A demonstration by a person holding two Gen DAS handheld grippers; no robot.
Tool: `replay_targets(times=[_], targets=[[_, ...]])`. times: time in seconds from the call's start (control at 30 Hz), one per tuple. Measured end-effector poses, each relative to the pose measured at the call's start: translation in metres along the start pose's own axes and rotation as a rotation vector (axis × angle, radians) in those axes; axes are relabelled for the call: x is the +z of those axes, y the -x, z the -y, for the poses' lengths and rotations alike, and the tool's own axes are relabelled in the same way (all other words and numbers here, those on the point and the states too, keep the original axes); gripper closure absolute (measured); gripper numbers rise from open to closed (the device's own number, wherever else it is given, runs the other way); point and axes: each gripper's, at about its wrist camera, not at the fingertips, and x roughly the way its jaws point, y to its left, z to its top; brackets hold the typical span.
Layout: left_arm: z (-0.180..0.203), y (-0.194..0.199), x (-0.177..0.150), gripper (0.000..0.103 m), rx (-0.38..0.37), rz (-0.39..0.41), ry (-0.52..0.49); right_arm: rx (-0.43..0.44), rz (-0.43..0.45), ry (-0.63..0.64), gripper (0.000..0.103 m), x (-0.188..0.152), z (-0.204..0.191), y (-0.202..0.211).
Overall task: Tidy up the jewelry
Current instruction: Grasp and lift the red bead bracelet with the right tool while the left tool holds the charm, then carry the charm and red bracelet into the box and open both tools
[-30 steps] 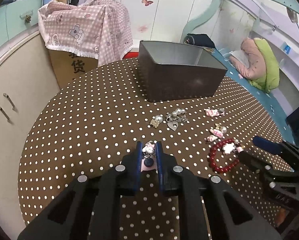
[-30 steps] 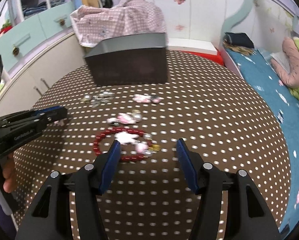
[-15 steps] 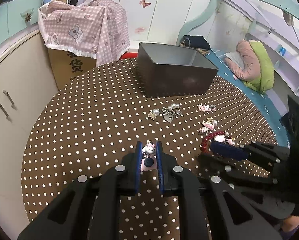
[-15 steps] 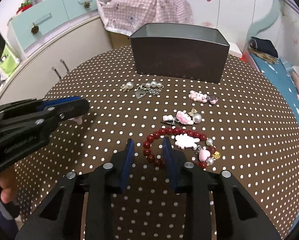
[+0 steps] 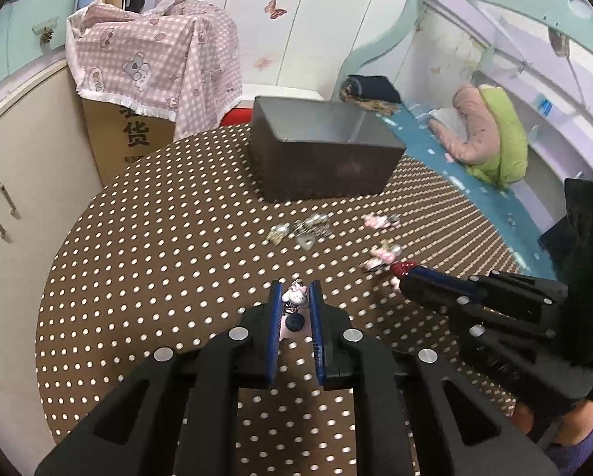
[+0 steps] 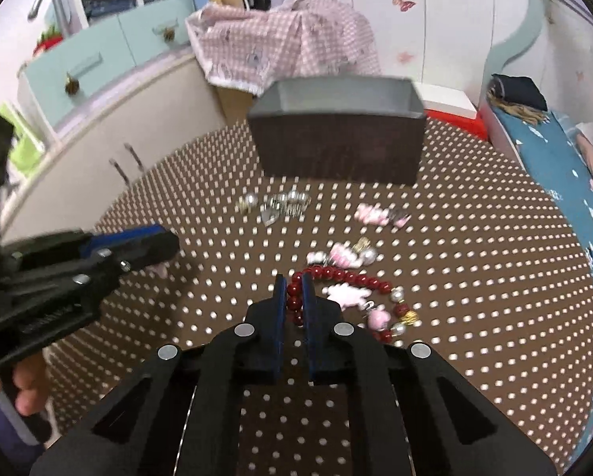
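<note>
My left gripper [image 5: 295, 292] is shut on a small white bunny charm [image 5: 293, 297] with a dark bead, held over the dotted table. My right gripper [image 6: 294, 286] is shut on the red bead bracelet [image 6: 352, 279], which lies on the table with a pink-white charm [image 6: 346, 294] on it. The right gripper also shows in the left wrist view [image 5: 405, 279]. A dark open box [image 5: 320, 154] stands at the table's far side. Loose pieces lie between: pearl and silver heart pieces [image 6: 276, 204], a pink charm [image 6: 374, 214] and a pink pearl charm [image 6: 346, 256].
The round table [image 5: 157, 258] has a brown cloth with white dots. A cardboard box under pink checked cloth [image 5: 145, 75] stands behind it on the left. A cream cabinet [image 5: 14, 182] is at the left, a blue bed [image 5: 455, 170] at the right.
My right gripper has come down and closed its jaws on the left side of the red bracelet. My left gripper keeps hold of the bunny charm and has risen slightly.
</note>
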Motion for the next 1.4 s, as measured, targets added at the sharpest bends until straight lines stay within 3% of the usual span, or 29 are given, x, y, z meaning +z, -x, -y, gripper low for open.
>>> replay_targets(times=[0.23, 0.53, 0.77, 1.0, 1.4], targets=[[0.012, 0.006, 0.023, 0.091, -0.036, 0.025, -0.026, 0.036, 0.089, -0.097, 0.095, 0.023, 0.031, 0.038], [0.034, 0.012, 0.062, 0.091, -0.083, 0.067, -0.067, 0.022, 0.160, -0.092, 0.095, 0.050, 0.044, 0.061], [0.040, 0.003, 0.119, 0.091, -0.118, 0.078, -0.082, 0.013, 0.219, -0.073, 0.095, 0.097, 0.047, 0.066], [0.028, -0.031, 0.158, 0.091, -0.127, 0.019, -0.029, 0.000, 0.243, -0.050, 0.095, 0.142, 0.045, 0.052], [0.008, -0.097, 0.153, 0.091, -0.027, -0.109, 0.006, -0.028, 0.145, -0.040, 0.095, 0.158, 0.045, -0.018]])
